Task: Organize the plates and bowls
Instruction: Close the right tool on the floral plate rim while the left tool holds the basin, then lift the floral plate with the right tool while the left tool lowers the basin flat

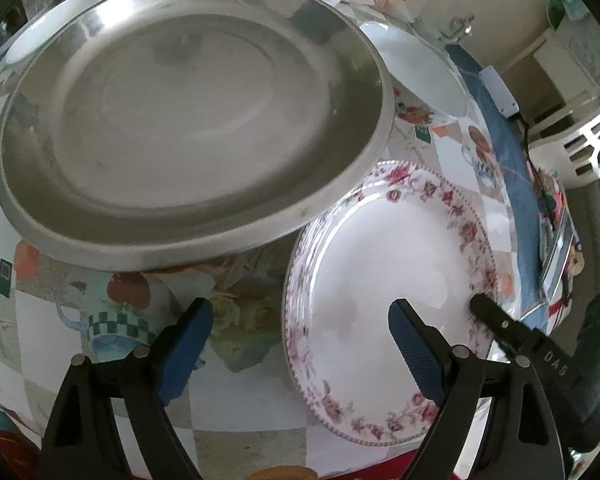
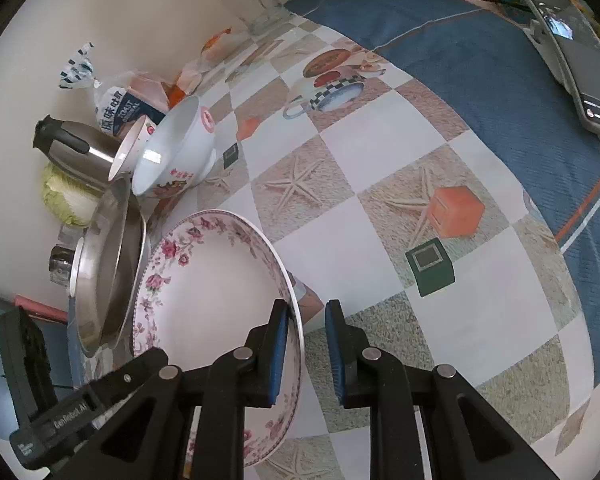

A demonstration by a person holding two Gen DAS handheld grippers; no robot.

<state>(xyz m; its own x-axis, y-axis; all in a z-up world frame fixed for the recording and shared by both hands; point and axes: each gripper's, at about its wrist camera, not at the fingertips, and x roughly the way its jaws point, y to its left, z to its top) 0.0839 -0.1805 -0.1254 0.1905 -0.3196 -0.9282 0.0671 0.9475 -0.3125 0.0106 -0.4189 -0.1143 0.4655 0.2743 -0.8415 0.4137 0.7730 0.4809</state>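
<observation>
Right gripper [image 2: 308, 350] is down on the floral plate [image 2: 216, 300], jaws drawn in narrow with the plate's right rim running up between them. The left pad sits against the plate's white inner face. A thin strip of counter [image 2: 380, 168] shows between the rim and the other pad, so I cannot tell whether this is a firm clamp.

From the left wrist camera, that same gripper [image 1: 500, 324] pokes in from the right, one black finger lying on the pink-flowered border of the floral plate [image 1: 388, 292].

The left gripper [image 1: 300, 352] hangs above the counter [image 1: 240, 420] with its blue pads spread wide and nothing caught between them. One finger is over the checkered oilcloth, the other over the plate's white middle.

The floral plate lies on the counter at the near right. Its upper left edge is tucked under the rim of the steel plates [image 1: 188, 128], which seem to be two stacked together. They fill the upper left of this view.

Behind them sits a white bowl [image 1: 420, 72]. From the right wrist it shows as a printed bowl [image 2: 172, 152], just beside a smaller bowl [image 2: 130, 148]. Against the wall stand a steel kettle [image 2: 76, 148], a cabbage [image 2: 64, 200] and a bag of toast bread [image 2: 116, 108]. Far right, a phone [image 2: 576, 52] rests on a blue cloth [image 2: 480, 80].
</observation>
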